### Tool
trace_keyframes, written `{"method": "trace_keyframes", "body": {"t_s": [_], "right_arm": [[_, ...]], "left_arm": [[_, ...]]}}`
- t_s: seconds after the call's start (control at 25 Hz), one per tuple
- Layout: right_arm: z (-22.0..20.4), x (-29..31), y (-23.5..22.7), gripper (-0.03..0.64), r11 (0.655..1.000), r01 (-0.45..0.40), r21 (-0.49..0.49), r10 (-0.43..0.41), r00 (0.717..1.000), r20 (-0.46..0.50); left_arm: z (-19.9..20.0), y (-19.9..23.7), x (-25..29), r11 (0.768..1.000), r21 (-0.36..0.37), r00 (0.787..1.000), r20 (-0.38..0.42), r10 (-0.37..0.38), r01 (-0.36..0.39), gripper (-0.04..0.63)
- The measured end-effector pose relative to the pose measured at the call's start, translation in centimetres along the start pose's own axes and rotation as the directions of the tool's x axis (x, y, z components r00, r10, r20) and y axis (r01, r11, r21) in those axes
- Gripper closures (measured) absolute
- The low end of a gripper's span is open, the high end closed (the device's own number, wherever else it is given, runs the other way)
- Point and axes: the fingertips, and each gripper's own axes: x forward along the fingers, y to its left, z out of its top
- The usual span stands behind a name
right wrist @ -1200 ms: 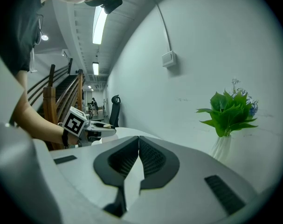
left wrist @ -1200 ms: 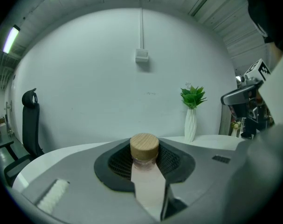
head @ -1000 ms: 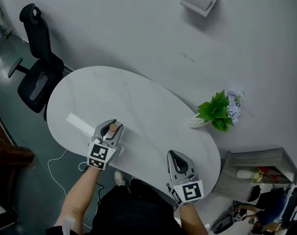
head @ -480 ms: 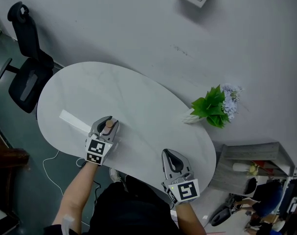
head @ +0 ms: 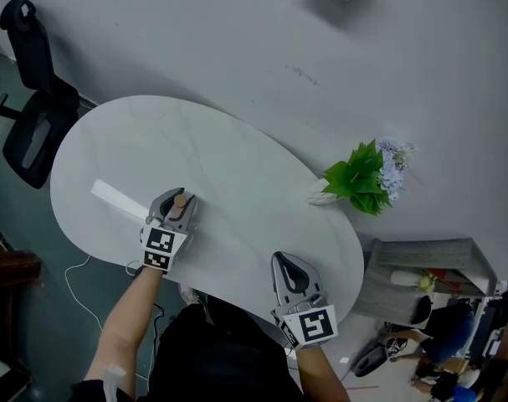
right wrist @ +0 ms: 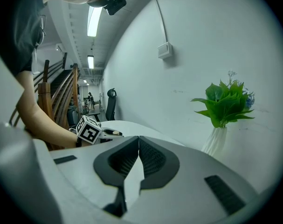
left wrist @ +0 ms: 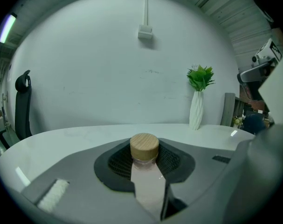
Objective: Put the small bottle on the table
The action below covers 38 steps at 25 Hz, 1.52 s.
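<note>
Sunk a little toward the table since a second ago, left gripper over the near left edge, just beside a white strip lying there. Right gripper hardly shifted, over the near right edge. Left jaws clamped on the small bottle just below its wooden cap, bottle upright, pale pink body between the dark pads. Impossible to tell from any view whether the base touches the tabletop. Right jaws pressed together, nothing between them. Head view alone: cap as a small tan dot between the left jaws, both grippers at once, an office chair off the table's left end, shelving past its right end. Left gripper view alone: bottle's body up close, ribbed white vase of green leaves upright at the far right edge, wall box high above. Right gripper view alone: left gripper's marker cube and a bare forearm seen from the side, with a long lit corridor behind.
</note>
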Motion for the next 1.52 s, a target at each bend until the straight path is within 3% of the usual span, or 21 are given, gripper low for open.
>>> {"method": "trace_keyframes", "body": {"t_s": [1.16, 1.52], "right_arm": [[-0.9, 0.9, -0.9, 0.611, 1.000, 0.021, 0.018, -0.020, 0.999, -0.039], [-1.1, 1.3, -0.9, 0.611, 1.000, 0.019, 0.024, -0.018, 0.999, -0.046]], "left_arm": [[-1.4, 1.0, 3.2, 1.000, -0.005, 1.000, 0.006, -0.001, 0.001, 0.483], [-1.4, 0.8, 3.3, 0.998, 0.056, 1.000, 0.008, -0.012, 0.011, 0.482]]}}
